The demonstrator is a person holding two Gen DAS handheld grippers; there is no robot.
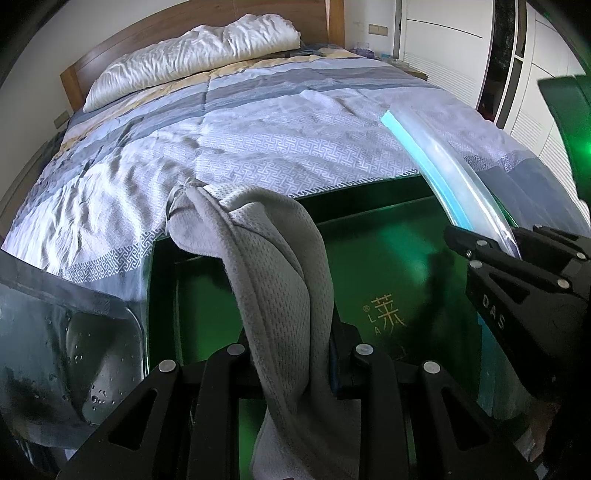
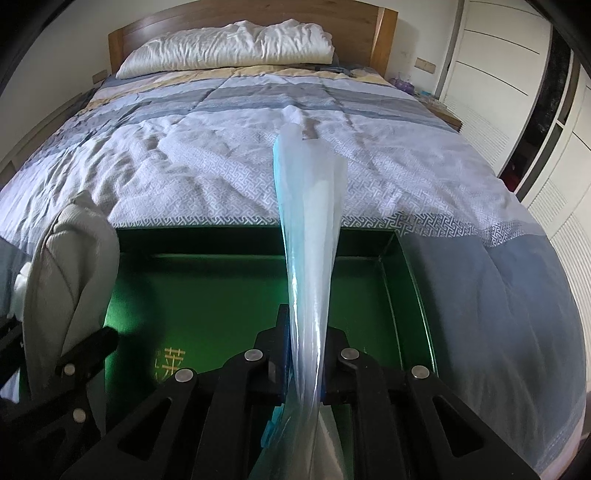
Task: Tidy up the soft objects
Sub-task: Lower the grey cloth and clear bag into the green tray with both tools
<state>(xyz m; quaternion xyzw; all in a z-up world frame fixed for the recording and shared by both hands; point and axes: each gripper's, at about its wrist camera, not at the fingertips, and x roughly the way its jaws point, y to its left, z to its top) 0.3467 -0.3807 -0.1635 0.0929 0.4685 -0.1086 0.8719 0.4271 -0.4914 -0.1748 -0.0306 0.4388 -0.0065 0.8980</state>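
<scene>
— At the foot of the bed (image 2: pixel 229 173), what do you have?

— A green box (image 2: pixel 221 288) sits open on the patterned quilt (image 1: pixel 258 147), gold characters printed on its floor. My left gripper (image 1: pixel 295 354) is clenched on a grey waffle-weave towel (image 1: pixel 273 266), which hangs over the box. My right gripper (image 2: pixel 304 354) is clamped on a clear plastic bag (image 2: pixel 310 229) with a blue edge strip, stretched out above the box.

— And the room?

— A white pillow (image 2: pixel 229 48) lies against a wooden headboard (image 2: pixel 384 33); white louvred wardrobe doors (image 2: pixel 517 92) run along the right wall (a dark gap shows between two of them). The quilt is rumpled, banded grey, blue and cream toward the pillow.
</scene>
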